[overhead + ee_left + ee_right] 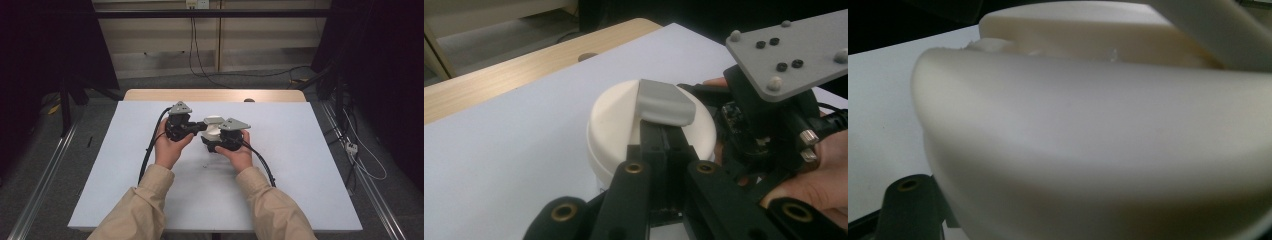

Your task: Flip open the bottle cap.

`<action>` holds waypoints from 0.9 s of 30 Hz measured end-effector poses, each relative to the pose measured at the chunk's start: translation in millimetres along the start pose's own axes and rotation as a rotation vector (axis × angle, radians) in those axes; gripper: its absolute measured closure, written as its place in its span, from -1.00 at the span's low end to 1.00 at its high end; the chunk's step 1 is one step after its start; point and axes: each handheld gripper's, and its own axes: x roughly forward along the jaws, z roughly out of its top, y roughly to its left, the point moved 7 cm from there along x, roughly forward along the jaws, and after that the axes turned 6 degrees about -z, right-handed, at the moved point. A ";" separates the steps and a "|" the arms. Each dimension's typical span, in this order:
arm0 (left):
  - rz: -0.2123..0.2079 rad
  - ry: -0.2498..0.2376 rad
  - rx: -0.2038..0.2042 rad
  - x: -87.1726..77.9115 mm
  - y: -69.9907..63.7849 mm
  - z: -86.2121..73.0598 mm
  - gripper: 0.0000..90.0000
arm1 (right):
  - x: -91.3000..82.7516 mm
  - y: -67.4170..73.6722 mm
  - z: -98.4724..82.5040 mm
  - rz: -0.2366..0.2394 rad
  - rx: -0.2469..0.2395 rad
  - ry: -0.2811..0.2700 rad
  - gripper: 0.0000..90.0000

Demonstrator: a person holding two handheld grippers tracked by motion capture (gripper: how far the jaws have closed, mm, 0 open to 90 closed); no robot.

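Jar (624,125) sits on your table (125,165); left tongs (659,107) clenched on its grey lid tab (664,102); right tongs' (220,137) state unclear.

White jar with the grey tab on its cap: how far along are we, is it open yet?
Done: both grippers have reached the white jar. In hand: the left gripper is pinching under the grey tab on its cap; the right gripper sits against the jar's body, grip unclear. Left: the cap looks seated, so opening remains.

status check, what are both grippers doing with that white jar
Left gripper shut, jaws at the grey tab atop the round white plastic jar. Right gripper close against jar's side, grip unclear. Pale blue table otherwise bare.
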 end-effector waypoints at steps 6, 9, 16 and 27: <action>-0.003 -0.001 0.009 3.3 -1.9 6.3 1.00 | 0.0 0.0 -0.1 0.001 0.000 -0.001 -0.59; -0.004 -0.006 0.009 5.3 -2.6 9.4 1.00 | 0.0 0.1 -0.1 0.000 0.000 0.000 -0.59; -0.004 -0.002 0.009 8.0 -2.2 12.7 1.00 | 0.0 0.1 -0.2 0.000 0.000 -0.001 -0.59; -0.008 -0.017 0.008 10.9 -3.6 20.7 1.00 | 0.0 0.3 -0.2 -0.002 0.001 -0.003 -0.59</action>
